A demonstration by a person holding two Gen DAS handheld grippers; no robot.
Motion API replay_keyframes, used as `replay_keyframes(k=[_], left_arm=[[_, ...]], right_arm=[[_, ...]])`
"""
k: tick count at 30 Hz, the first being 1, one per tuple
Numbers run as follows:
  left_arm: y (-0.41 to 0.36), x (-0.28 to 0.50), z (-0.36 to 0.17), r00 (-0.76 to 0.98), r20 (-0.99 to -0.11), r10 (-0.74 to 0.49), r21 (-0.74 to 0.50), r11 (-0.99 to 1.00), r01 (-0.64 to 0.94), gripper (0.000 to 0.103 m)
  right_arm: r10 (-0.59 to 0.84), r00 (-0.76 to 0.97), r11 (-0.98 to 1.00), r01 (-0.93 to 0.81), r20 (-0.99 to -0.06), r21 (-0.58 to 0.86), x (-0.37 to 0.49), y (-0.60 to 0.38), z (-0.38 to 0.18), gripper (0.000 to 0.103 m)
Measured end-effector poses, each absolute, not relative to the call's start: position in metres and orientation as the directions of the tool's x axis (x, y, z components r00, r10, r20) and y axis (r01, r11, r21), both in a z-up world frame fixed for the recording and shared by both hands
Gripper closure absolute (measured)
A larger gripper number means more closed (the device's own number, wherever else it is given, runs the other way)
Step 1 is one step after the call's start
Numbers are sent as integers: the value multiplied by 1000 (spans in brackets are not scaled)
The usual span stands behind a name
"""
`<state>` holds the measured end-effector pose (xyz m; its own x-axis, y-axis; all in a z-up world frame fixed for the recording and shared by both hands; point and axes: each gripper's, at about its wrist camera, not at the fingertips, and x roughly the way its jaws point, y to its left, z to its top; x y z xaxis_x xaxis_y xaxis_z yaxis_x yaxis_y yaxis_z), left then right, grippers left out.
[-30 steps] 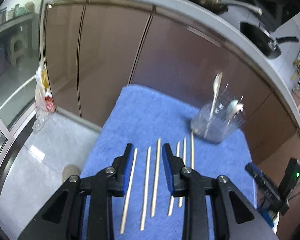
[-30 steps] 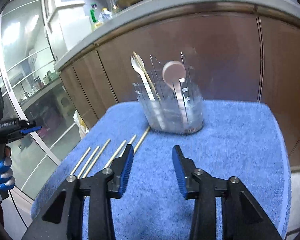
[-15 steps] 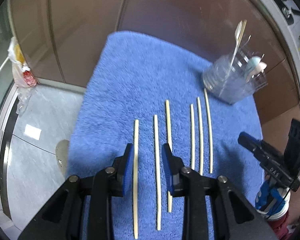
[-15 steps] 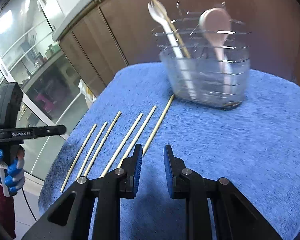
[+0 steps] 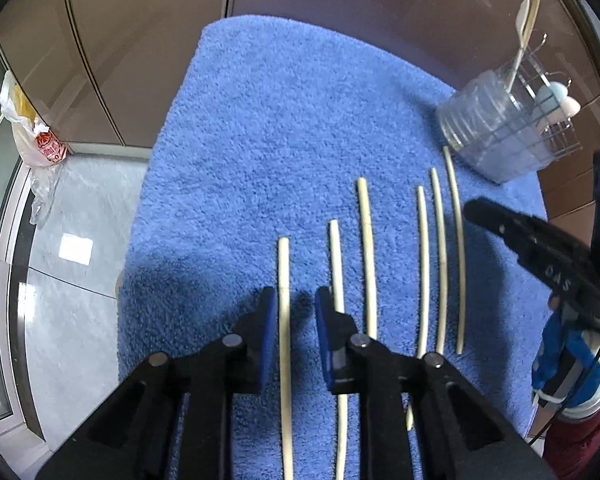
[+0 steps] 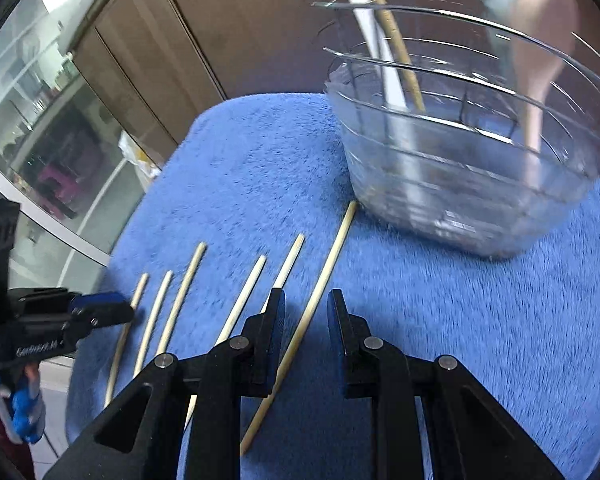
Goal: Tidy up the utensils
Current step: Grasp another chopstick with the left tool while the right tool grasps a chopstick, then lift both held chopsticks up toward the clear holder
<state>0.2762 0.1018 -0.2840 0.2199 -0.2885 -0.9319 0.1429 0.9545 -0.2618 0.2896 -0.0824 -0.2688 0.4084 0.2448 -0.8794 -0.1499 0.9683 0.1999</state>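
Several pale chopsticks lie side by side on a blue towel (image 5: 280, 120). My left gripper (image 5: 294, 296) is low over the leftmost chopstick (image 5: 283, 264). Its jaws are closing with that stick between them, and a gap shows on both sides of it. My right gripper (image 6: 306, 298) straddles the rightmost chopstick (image 6: 328, 264), narrow but not touching it. Just beyond stands a clear utensil holder (image 6: 460, 184) with a white utensil, a wooden stick and a pink spoon (image 6: 540, 48) in it. The left gripper (image 6: 112, 306) also shows at the left edge of the right wrist view.
Brown cabinet doors (image 5: 140, 40) rise right behind the towel. A plastic bag (image 5: 32, 136) lies on the tiled floor to the left. A blue-gloved hand (image 5: 568, 356) holds the right gripper at the towel's right edge. The far half of the towel is bare.
Both grippers have tipped down and dropped toward the towel, and their jaws have narrowed. The left now straddles the leftmost chopstick and the right straddles the rightmost.
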Motion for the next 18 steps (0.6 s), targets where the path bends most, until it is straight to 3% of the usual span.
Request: replay_keyframes(k=[6,10,18], left_arm=[[95,282,-289,210,-941,-265,-236,960,151,90],[96,284,-290,206,-947,-248,-222,964,144,98],[92,281,-288,215,-951,-223,-199,972,129,98]], right_arm=[[186,388,978,-157,-903,135,308,-66,-278,82],[160,377,983,-147,-912,112,312,-58,-286,91],[226,350,971,-151,-909,183,306,-67,-279,98]])
